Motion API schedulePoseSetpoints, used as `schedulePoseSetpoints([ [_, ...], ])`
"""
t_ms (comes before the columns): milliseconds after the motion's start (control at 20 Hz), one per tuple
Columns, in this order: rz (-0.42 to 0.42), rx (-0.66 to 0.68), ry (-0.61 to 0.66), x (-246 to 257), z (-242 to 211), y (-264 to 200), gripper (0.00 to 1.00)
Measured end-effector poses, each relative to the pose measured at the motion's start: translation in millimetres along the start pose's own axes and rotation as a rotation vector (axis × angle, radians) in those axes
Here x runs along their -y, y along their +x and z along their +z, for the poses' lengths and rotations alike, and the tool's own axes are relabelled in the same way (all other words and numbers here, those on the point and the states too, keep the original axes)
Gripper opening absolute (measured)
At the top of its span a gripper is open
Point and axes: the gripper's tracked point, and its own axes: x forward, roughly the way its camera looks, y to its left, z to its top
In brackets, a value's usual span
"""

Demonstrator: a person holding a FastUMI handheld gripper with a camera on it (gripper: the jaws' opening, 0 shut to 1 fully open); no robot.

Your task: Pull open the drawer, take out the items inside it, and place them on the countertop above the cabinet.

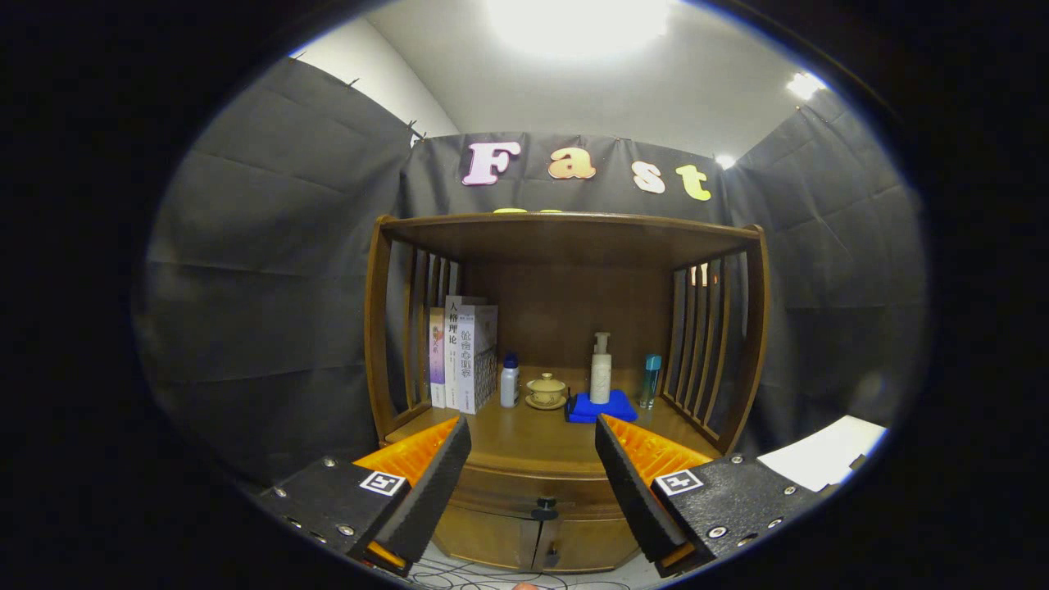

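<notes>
**newbie_q:** Gripper status? Can't work out what the fingers are doing.

**boothlurker:** Spread wide, nothing between them. Both black foam pads angle outward with the orange finger bodies behind, and there's a small square marker on each black mount. They're hanging in front of the wooden cabinet, apart from it, touching nothing.

**newbie_q:** And the drawer?

**boothlurker:** Drawer sits just under the countertop's front edge, right in the gap between the fingers. It looks closed, front flush with the cabinet. Its dark knob is at the middle of the front, just below the line between the fingertips. Under that there are two small doors.

**newbie_q:** What's already on the countertop?

**boothlurker:** Countertop has stuff along its back edge only; the front half is bare wood. Back left corner: a few books standing upright against the slatted side. Next to them a small white bottle with a blue cap, then a yellowish lidded cup on a saucer. Right of centre a white pump bottle stands on a folded blue cloth, and a slim teal bottle is near the right slats.
</notes>
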Motion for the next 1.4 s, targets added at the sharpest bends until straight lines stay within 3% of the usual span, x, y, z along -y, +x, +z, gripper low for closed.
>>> schedulePoseSetpoints([
  [300, 0.038, -0.039, -0.004, -23, -13, -3, 0.95],
  [500, 0.088, -0.044, 0.082, -46, -24, -1, 0.95],
  [700, 0.1, -0.06, 0.067, -43, -48, 13, 0.95],
  [950, -0.038, -0.074, -0.149, -3, -89, 42, 0.95],
  [1400, -0.088, -0.172, -0.121, 0, -165, 65, 0.95],
])
